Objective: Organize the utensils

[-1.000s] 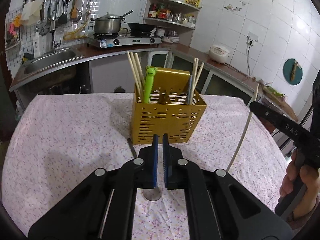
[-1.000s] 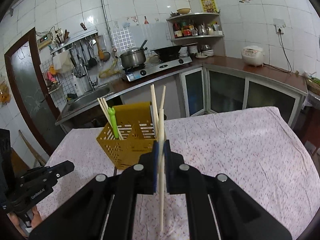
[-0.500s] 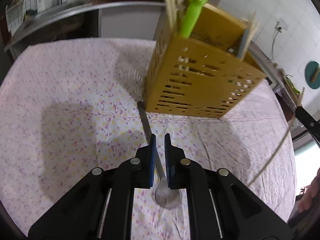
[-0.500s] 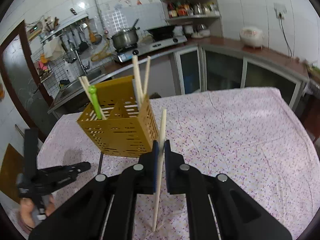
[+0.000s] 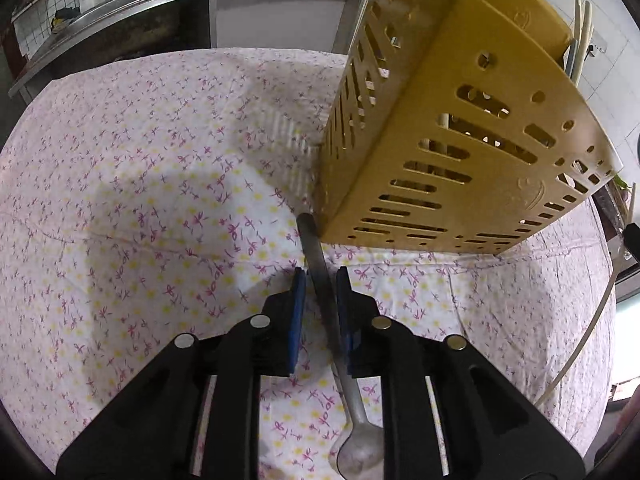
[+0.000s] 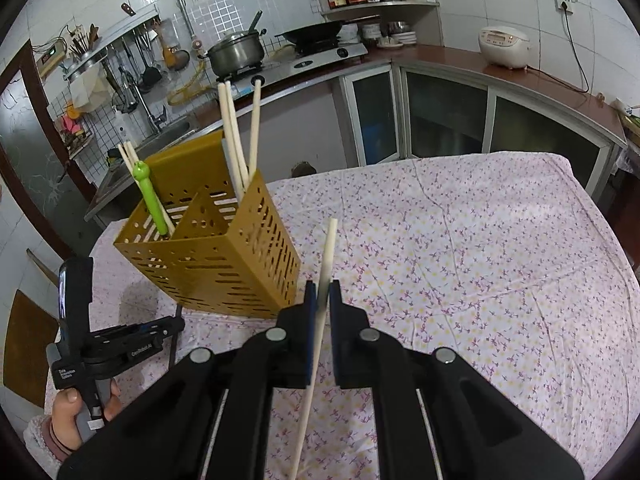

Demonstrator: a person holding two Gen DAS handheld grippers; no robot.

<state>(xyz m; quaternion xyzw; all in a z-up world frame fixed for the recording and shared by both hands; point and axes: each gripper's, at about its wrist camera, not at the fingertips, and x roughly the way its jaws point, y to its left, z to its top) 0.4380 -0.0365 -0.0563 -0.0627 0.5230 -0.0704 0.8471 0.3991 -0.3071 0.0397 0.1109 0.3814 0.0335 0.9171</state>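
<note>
A metal spoon point(image 5: 316, 252) lies on the flowered tablecloth point(image 5: 140, 200), its handle tip against the foot of the yellow slotted utensil holder point(image 5: 460, 140). My left gripper point(image 5: 321, 280) points down over the spoon. Its jaws are opening, with the handle between the blue pads, nearer the right one and with a gap on the left. My right gripper point(image 6: 320, 288) is shut on a pale chopstick point(image 6: 327, 248), held tilted just right of the holder point(image 6: 216, 256). The holder contains several chopsticks point(image 6: 236, 132) and a green-handled utensil point(image 6: 150, 196).
A hand point(image 6: 76, 404) holds the left gripper's handle at the table's left edge. Behind the table runs a counter with a sink point(image 5: 104, 12), a stove with a pot point(image 6: 236, 54) and a rice cooker point(image 6: 504, 46). The cloth point(image 6: 480, 260) stretches right of the holder.
My left gripper has dropped toward the cloth and tilted downward, and its jaws have parted around the spoon handle. My right gripper has sunk slightly with the chopstick, nearer the holder.
</note>
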